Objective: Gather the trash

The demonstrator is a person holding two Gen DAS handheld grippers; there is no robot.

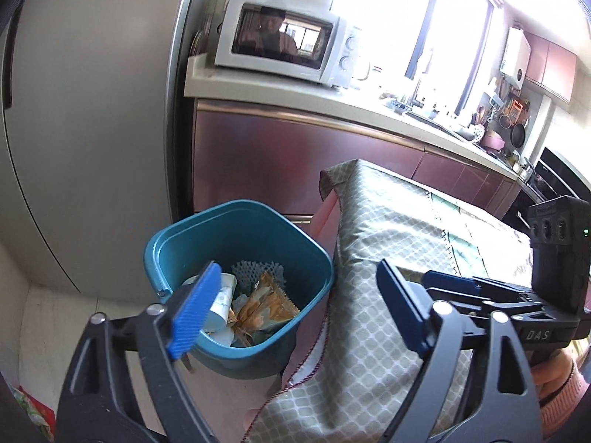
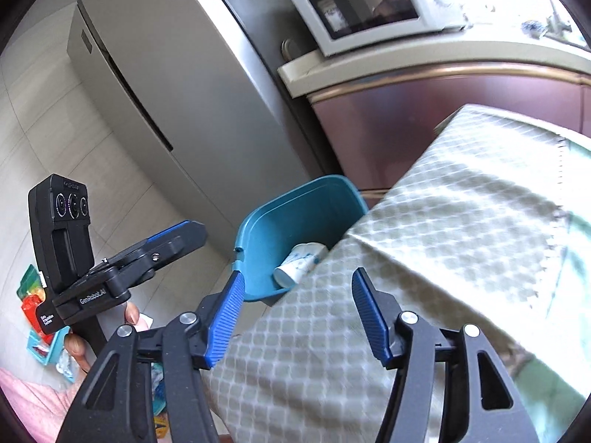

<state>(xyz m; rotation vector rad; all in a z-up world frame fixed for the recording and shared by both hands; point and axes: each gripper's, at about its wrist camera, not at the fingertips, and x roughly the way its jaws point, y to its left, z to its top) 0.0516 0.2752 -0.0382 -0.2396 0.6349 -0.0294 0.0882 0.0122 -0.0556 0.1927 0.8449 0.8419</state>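
Daylight from the window (image 1: 417, 26) at upper right blows out to glare, while fisheye edges curve and darken.

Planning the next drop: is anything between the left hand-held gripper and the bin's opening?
Nothing visible: the left hand-held gripper is open and empty over the teal bin, whose lidless mouth shows trash inside.

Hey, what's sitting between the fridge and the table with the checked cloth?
The teal trash bin, holding a paper cup and orange wrappers, stands between the fridge and the cloth-covered table, clearest in the left wrist view.
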